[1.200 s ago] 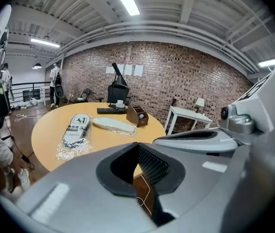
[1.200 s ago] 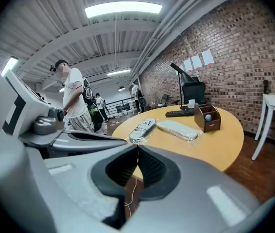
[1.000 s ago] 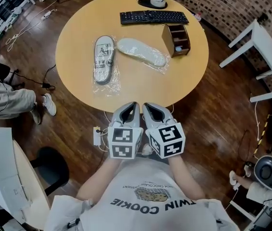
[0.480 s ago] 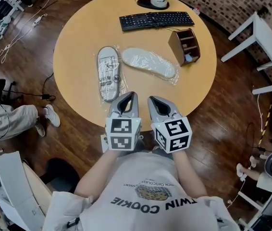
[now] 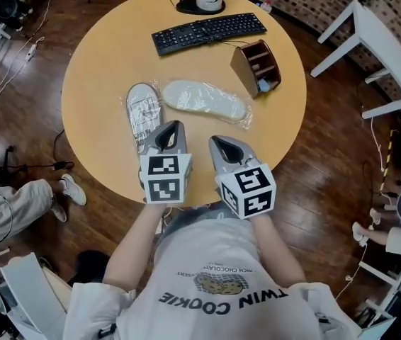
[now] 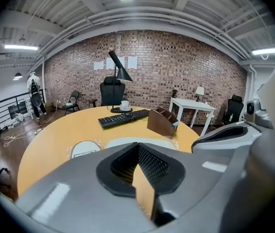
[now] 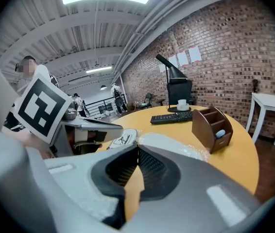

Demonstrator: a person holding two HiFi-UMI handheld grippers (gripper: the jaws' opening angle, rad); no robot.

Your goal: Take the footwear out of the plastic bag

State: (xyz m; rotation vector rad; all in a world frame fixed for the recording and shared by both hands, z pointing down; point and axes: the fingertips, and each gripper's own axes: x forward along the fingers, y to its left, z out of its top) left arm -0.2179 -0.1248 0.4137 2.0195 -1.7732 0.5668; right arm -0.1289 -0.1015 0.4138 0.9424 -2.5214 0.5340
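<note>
Left tool and right tool both pressed together, nothing between the jaws; both hang over the tabletop edge on the person's side, well short of the keyboard; printed slipper and plain slipper, each inside a clear bag, lie flat between keyboard and tools; left tool overlaps the printed slipper's near end, contact unclear; organiser just right of the keyboard.

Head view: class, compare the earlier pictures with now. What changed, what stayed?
The left gripper and right gripper moved forward, from short of the table edge to over it, toward the bagged slippers. Both are shut, holding nothing. The bagged slippers, keyboard and organiser lie unmoved.
</note>
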